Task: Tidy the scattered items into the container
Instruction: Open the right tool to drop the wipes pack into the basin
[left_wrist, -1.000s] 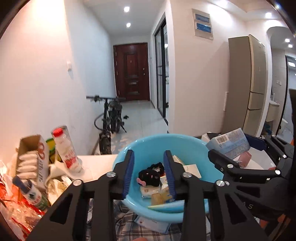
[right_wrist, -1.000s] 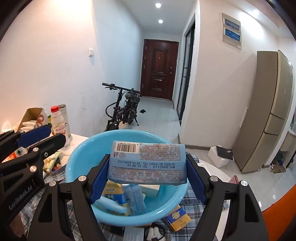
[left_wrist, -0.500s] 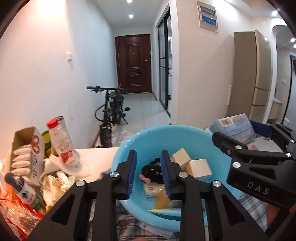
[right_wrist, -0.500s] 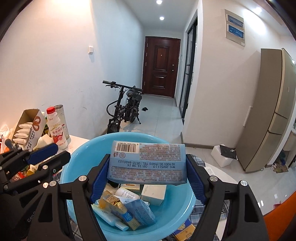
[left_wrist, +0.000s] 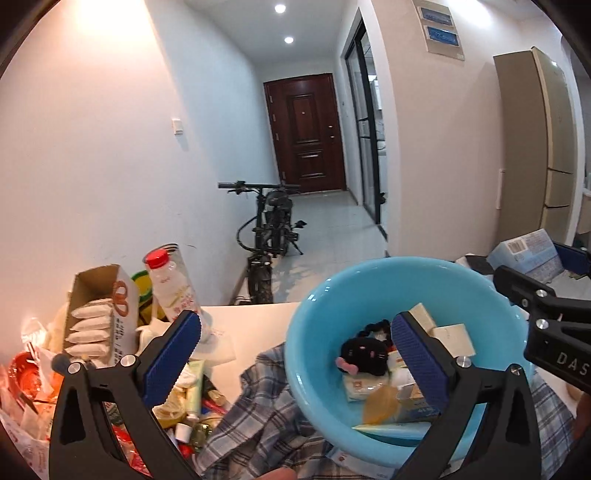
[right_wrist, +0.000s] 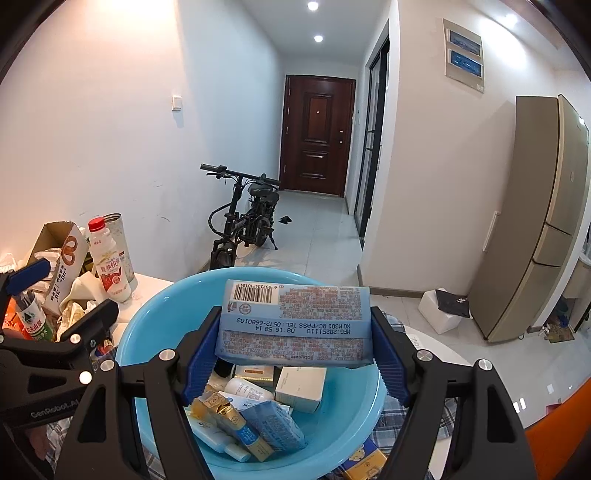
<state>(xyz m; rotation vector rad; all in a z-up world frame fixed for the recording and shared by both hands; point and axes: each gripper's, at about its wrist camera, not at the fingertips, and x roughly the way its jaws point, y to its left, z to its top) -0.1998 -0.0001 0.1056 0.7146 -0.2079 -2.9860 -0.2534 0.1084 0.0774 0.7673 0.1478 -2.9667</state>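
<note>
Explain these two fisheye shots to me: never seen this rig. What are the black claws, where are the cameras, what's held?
No robot here: a person carries a handheld two-finger gripper in each hand, with a fisheye camera on each looking along its fingers.

The left wrist view shows the left gripper, open and empty, above a black plush toy lying in the blue basin. The right gripper pokes in at the right edge.

The right wrist view shows the right gripper shut on a light blue wipes pack, held over the same basin, which already holds boxes and tubes.

Beside the basin lie a plaid cloth, a red-capped milk bottle, an open snack carton and other clutter.
</note>
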